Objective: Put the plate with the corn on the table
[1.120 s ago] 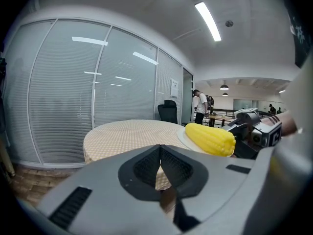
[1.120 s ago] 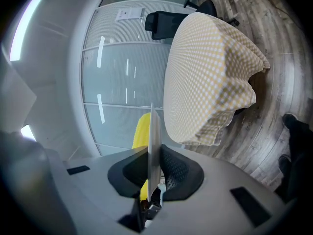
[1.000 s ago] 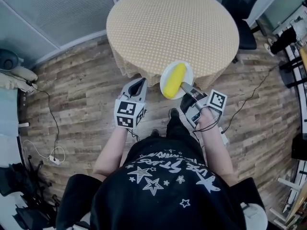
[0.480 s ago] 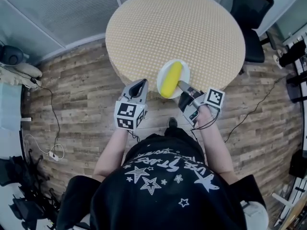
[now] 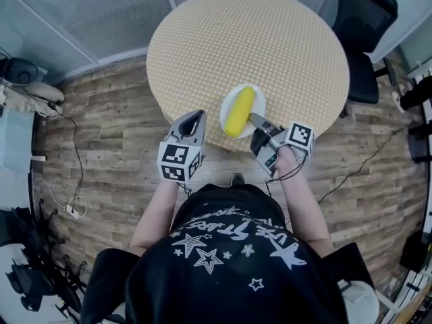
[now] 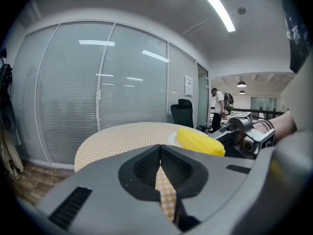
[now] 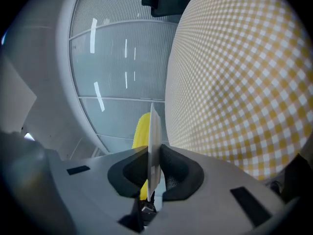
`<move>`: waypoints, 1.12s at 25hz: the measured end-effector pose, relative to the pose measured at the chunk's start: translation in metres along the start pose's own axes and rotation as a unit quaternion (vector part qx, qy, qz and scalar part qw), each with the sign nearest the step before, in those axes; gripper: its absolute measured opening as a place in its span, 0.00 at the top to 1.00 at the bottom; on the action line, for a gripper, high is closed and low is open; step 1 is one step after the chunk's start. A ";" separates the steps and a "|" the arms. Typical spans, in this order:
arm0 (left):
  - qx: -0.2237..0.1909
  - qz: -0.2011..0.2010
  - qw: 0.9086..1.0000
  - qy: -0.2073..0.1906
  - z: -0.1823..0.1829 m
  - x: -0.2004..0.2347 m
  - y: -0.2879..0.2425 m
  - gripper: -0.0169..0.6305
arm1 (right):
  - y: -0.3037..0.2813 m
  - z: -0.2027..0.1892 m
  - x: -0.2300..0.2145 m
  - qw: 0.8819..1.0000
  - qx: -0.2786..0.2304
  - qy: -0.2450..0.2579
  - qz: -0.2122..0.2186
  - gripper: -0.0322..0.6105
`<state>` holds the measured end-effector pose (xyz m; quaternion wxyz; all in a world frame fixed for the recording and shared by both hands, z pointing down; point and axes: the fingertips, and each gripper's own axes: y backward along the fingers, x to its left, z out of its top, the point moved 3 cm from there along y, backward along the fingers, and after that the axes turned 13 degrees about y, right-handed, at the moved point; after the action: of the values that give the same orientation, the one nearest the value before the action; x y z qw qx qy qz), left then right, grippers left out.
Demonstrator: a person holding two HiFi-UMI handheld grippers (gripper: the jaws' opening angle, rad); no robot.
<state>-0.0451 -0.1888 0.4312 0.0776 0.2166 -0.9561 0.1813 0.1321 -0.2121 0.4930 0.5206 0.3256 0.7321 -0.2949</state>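
Observation:
A white plate [image 5: 258, 106] carries a yellow corn cob [image 5: 239, 111] and hangs over the near edge of the round table [image 5: 229, 39] with its yellow checked cloth. My right gripper [image 5: 254, 120] is shut on the plate's near rim; in the right gripper view the plate [image 7: 154, 146] stands edge-on between the jaws with the corn [image 7: 141, 131] behind it. My left gripper [image 5: 195, 119] is shut and holds nothing, just left of the plate at the table's edge. In the left gripper view the corn [image 6: 199, 142] and the right gripper [image 6: 234, 129] show to the right.
A black office chair [image 5: 364, 25] stands at the table's far right. Cables [image 5: 71, 174] run over the wood floor on the left. Glass partition walls [image 6: 98, 92] close off the room behind the table. A person [image 6: 218, 106] stands far off in the left gripper view.
The plate with the corn has moved forward from beyond the table's edge to above its near rim. Both grippers came closer to the table.

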 end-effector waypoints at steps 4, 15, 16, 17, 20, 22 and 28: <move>-0.010 0.026 1.000 0.012 0.002 0.003 -0.008 0.96 | -0.009 0.014 -0.009 1.000 0.022 0.000 0.004 0.88; -0.009 0.056 0.998 0.025 0.011 0.034 -0.019 0.96 | -0.051 0.031 -0.014 0.999 0.051 0.001 0.016 0.88; -0.008 0.055 0.998 0.026 0.012 0.040 -0.021 0.96 | -0.056 0.030 -0.014 0.999 0.052 0.003 0.016 0.88; -0.007 0.053 0.998 0.026 0.013 0.045 -0.023 0.96 | -0.060 0.030 -0.013 0.999 0.052 0.004 0.016 0.88; -0.006 0.043 0.999 0.025 0.022 0.060 -0.037 0.96 | -0.073 0.034 -0.013 0.999 0.046 0.006 0.010 0.88; -0.004 0.033 0.999 0.022 0.029 0.069 -0.049 0.96 | -0.082 0.039 -0.014 0.999 0.037 0.004 0.003 0.88; 0.001 0.007 1.000 0.019 0.047 0.102 -0.081 0.96 | -0.109 0.058 -0.021 1.000 0.013 0.004 -0.020 0.88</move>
<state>-0.1036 -0.3140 0.4360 0.0941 0.2065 -0.9557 0.1873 0.0848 -0.3277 0.5068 0.5075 0.3191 0.7366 -0.3132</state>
